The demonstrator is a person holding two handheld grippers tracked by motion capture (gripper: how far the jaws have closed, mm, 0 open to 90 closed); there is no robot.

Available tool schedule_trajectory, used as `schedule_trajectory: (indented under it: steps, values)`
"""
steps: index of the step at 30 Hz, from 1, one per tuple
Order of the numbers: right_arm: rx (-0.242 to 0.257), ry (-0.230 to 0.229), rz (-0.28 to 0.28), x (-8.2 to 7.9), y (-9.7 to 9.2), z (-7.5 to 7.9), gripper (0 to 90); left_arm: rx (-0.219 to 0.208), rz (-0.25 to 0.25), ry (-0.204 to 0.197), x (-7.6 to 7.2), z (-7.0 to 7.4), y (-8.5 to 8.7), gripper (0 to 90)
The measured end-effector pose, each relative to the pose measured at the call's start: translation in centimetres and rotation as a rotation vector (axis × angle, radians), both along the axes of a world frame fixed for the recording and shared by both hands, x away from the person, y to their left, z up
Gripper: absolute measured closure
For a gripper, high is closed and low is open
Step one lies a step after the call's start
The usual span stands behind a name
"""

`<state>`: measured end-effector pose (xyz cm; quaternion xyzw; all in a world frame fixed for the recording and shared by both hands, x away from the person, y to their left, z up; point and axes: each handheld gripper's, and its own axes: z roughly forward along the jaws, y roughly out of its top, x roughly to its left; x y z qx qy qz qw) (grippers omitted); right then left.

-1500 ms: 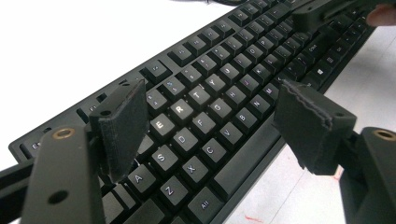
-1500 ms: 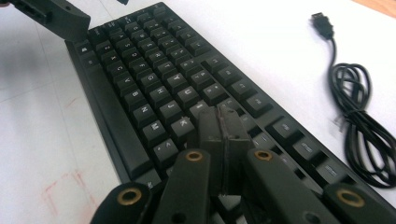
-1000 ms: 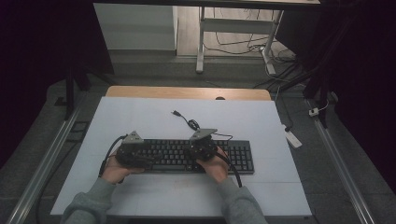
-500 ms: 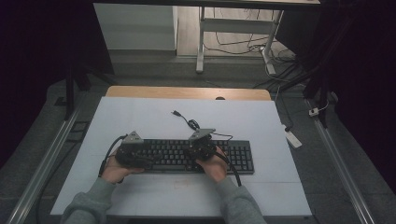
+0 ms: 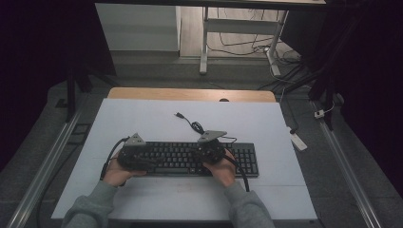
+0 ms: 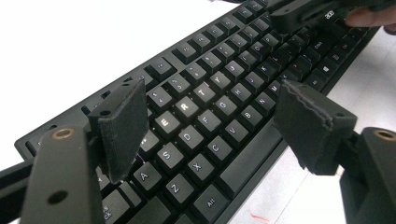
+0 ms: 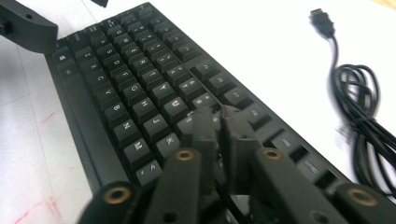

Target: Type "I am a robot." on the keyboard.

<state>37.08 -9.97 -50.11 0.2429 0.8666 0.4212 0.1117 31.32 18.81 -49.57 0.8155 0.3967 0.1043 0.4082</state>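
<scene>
On the white counter [image 5: 142,123] a black keyboard [image 5: 190,159] lies lengthwise across the near half, and both tongs are over it. Seen from the high view, the left tongs [image 5: 134,156] sit at the keyboard's left end, gripped in the person's left hand [image 5: 119,173], while the right tongs [image 5: 210,151] sit over the keys right of the middle, held in the right hand [image 5: 222,172]. Grey sleeves come in from the bottom edge.

Looking along the left tongs [image 6: 210,119], the two black jaws stand wide apart above the letter keys, with the E and R keys showing between them. The padded faces press on nothing; the left pad hangs just over the keys near the A row and the right pad is over the front edge near the space bar. Farther along the keyboard [image 6: 224,93] the other tongs show at the top right corner.

Looking along the right tongs [image 7: 219,126], the jaws stand close together with only a narrow slit between them, having just been opening a little. Nothing is held between them; their tips are down at the keys beside the U and J keys of the keyboard [image 7: 135,93], though whether they touch a key cannot be told.

Beyond the keyboard its black cable [image 7: 364,107] lies coiled on the counter, with the USB plug [image 7: 321,21] at the free end.
</scene>
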Motion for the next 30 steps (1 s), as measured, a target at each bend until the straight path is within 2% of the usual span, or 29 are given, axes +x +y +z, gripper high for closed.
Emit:
schedule_trajectory:
  steps: [4, 11, 17, 25, 30]
  values:
    - [0.021, -0.016, -0.021, -0.6, -1.3, 0.4, 73.1, 0.003, 0.003, -0.002, 0.0, 0.0, 0.0, 26.3]
    - [0.022, -0.044, -0.063, -1.8, -4.0, 1.2, 64.2, 0.005, 0.008, -0.001, 0.0, 0.0, 0.0, 26.3]
    - [0.008, -0.049, -0.095, -2.8, -6.4, 1.4, 61.3, 0.000, 0.016, -0.007, 0.1, 0.0, 0.2, 26.3]
    - [0.033, -0.064, -0.128, -4.0, -9.6, 1.4, 59.6, 0.009, 0.025, -0.004, 0.3, -0.1, 0.1, 26.3]
    - [0.038, -0.060, -0.138, -4.3, -10.9, 1.2, 59.4, 0.011, 0.032, -0.003, 0.3, -0.1, 0.1, 26.5]
